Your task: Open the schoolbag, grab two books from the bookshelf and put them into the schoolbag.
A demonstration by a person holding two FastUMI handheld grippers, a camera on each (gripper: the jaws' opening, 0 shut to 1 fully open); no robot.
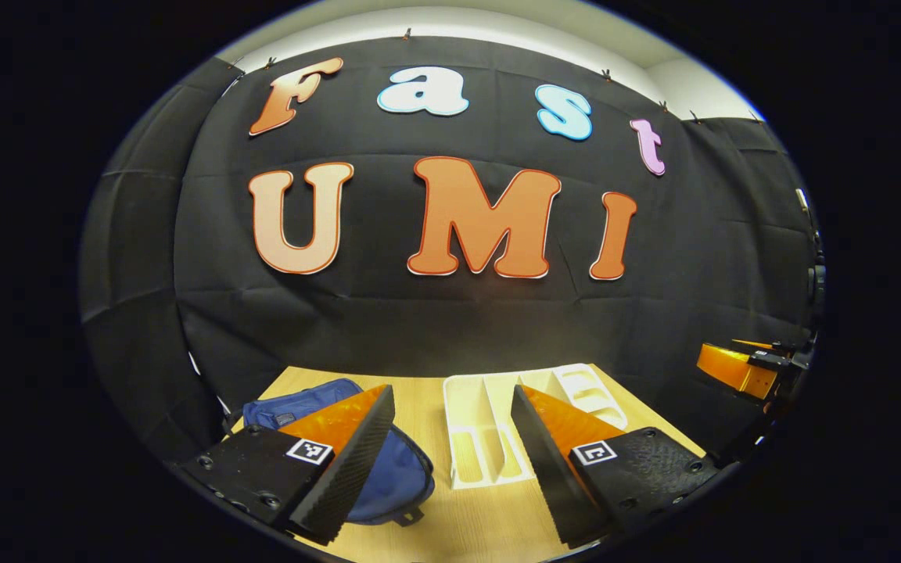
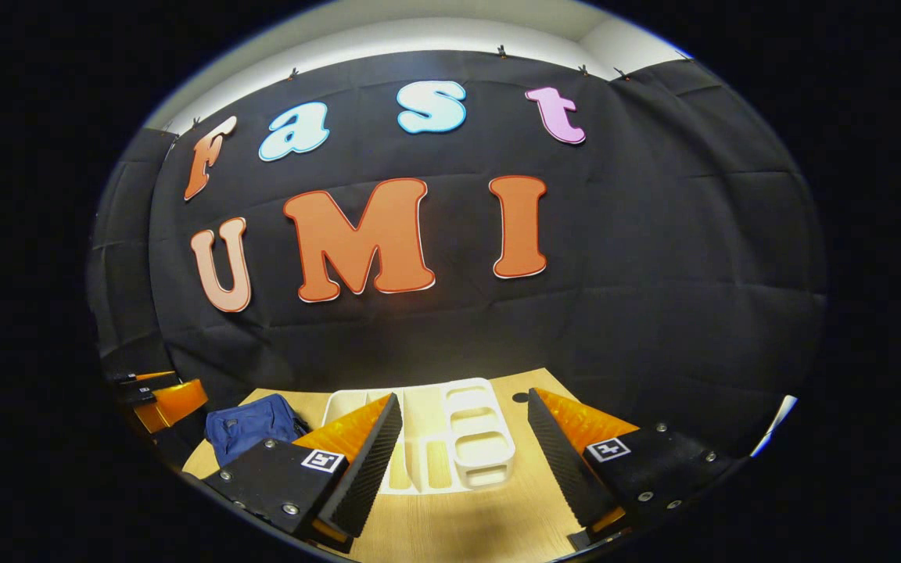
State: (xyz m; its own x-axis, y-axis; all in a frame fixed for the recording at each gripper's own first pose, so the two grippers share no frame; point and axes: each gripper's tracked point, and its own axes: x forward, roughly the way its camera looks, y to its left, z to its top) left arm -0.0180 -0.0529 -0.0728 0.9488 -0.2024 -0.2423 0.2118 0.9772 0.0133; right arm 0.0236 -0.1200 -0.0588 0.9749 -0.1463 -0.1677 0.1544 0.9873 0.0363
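Left gripper view sets the pale wooden tabletop below both tools, with the soft dark-blue fabric schoolbag lying flat on it, low and to the left, partly behind this gripper's left finger. Whether the bag's zip is open or shut I cannot tell. Just right of the bag lies the white plastic slotted bookshelf rack, its dividers running away from the camera; any books in it are too indistinct to pick out, so the scene fits both books packed and books yet to be fetched. The left gripper is nearer the bag, jaws spread wide, holding nothing. The right gripper faces the rack, equally wide and empty.
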